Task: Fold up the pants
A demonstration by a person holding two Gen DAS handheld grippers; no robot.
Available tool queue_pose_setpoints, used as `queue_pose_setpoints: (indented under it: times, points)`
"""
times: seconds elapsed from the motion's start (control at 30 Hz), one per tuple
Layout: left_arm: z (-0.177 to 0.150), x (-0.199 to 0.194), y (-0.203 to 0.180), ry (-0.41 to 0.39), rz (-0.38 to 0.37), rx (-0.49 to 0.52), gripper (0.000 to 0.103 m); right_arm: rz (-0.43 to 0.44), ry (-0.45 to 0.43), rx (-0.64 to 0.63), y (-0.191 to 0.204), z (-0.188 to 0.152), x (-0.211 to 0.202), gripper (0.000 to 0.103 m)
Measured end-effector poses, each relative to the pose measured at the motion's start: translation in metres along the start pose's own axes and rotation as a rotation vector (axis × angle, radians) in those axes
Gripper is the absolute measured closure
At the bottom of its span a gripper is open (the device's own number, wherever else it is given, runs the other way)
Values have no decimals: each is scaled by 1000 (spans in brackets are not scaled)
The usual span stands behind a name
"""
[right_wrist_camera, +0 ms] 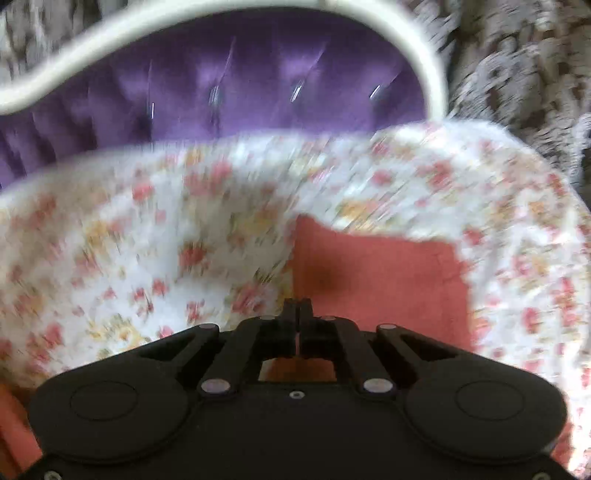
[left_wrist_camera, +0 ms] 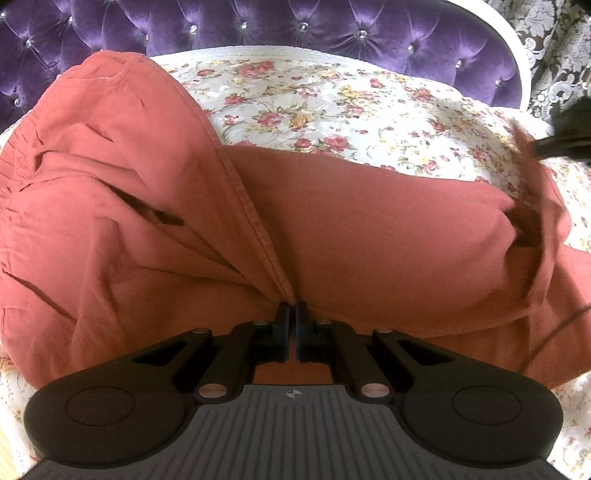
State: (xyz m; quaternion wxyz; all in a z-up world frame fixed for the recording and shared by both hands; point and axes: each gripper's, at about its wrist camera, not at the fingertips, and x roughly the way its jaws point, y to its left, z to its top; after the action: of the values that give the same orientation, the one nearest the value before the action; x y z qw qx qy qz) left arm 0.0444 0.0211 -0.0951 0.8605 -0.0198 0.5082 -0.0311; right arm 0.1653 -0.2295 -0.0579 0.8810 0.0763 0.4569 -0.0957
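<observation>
Floral bedspread (left_wrist_camera: 332,99) and purple headboard (left_wrist_camera: 258,29) border rust pants (left_wrist_camera: 369,229).

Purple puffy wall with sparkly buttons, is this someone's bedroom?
Probably a bedroom: the tufted purple headboard, a flowery bedspread and rust-red pants laid out on it.

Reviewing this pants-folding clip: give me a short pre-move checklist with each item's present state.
1. Left claw shut on the pants at the seam: ok.
2. Right claw shut: ok; whether it pinches the fabric: cannot tell, the right wrist view is blurred.
3. Pants lying flat on the floral bedspread: not ok, the cloth is bunched and creased at the left.
4. Bedspread beside the pants free of other items: ok in the left wrist view.
5. Leg end near the right claw laid straight: cannot tell, it is blurred.
</observation>
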Motion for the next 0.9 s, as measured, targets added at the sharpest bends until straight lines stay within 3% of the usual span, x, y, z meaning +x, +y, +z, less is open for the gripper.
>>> queue_pose_setpoints:
  times: [0.13, 0.23, 0.33, 0.6, 0.83, 0.9]
  points:
    - [0, -1, -1, -3, 5, 2, 100, 35, -166, 98, -56, -12, -78, 98]
    - [-2, -3, -3, -11, 12, 14, 100, 41, -207, 175, -99, -34, -118, 98]
    - [-4, -5, -4, -17, 19, 29, 100, 80, -154, 270, -135, -72, -131, 98]
    - [-8, -18, -9, -24, 45, 86, 100, 28, 53, 377, -166, -162, -98, 97]
    - [-18, -29, -12, -27, 52, 108, 99, 39, 39, 388, -166, -166, -98, 97]
    - [-19, -18, -12, 14, 56, 118, 98, 34, 63, 387, -167, -169, -93, 86]
